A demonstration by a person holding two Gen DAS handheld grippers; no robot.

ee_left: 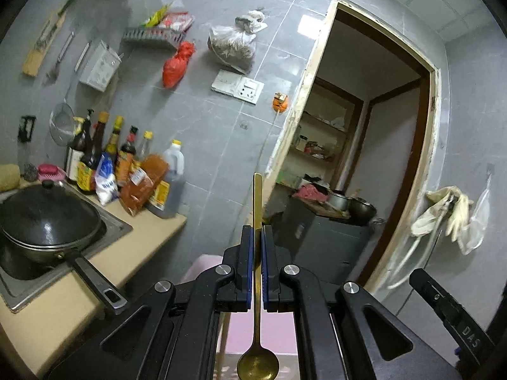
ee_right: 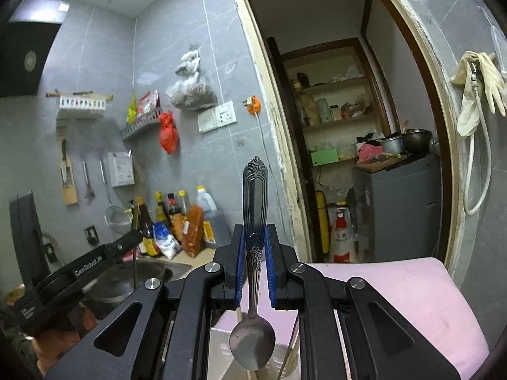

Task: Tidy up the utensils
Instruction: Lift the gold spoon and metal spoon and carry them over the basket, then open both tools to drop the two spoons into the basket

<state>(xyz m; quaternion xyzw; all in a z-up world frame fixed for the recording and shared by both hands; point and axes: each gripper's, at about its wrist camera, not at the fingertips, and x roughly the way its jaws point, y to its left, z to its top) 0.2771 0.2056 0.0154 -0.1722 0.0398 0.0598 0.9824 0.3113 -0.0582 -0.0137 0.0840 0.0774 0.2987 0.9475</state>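
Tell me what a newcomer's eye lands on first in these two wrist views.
The spoons: the left gripper is clamped on a slim gold spoon, handle pointing forward and bowl back toward the camera. The right gripper grips an ornate silver spoon the same way. Next, the black lidded wok sitting in the sink at left, and the open doorway to a cluttered pantry.
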